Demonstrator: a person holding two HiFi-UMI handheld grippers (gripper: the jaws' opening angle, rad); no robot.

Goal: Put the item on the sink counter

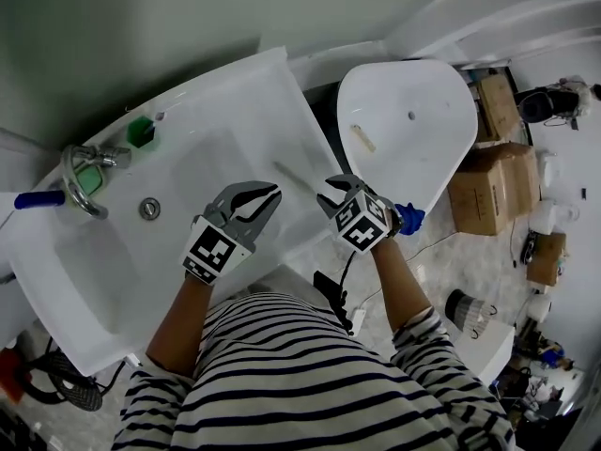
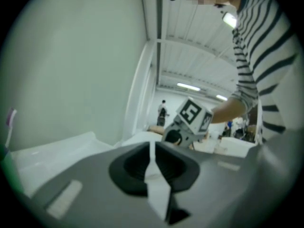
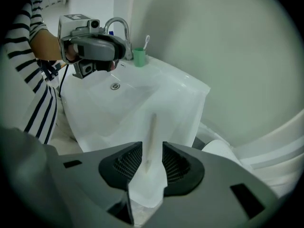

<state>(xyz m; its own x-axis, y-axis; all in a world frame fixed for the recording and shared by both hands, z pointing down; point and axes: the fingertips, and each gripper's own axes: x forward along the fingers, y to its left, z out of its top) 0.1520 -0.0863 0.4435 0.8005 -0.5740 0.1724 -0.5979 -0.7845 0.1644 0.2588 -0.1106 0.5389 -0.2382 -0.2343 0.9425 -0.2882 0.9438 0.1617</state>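
Observation:
A thin pale stick (image 1: 289, 173) lies flat on the white sink counter (image 1: 235, 111), near its right edge. My right gripper (image 1: 333, 192) points steeply down just right of it. In the right gripper view the stick (image 3: 152, 132) runs between my open jaws (image 3: 152, 163), with a gap on each side of it. My left gripper (image 1: 258, 200) hovers over the counter's front edge. In the left gripper view its jaws (image 2: 152, 158) stand together with only a sliver of light between the pads, and nothing is in them. It also shows above the basin (image 3: 102, 49).
A faucet (image 1: 80, 172), a green cup (image 1: 141, 132) with a toothbrush and a drain (image 1: 149, 209) are on the sink's left part. A toilet lid (image 1: 413, 120) to the right carries another short stick (image 1: 362, 138). Cardboard boxes (image 1: 493, 191) stand on the floor beyond it.

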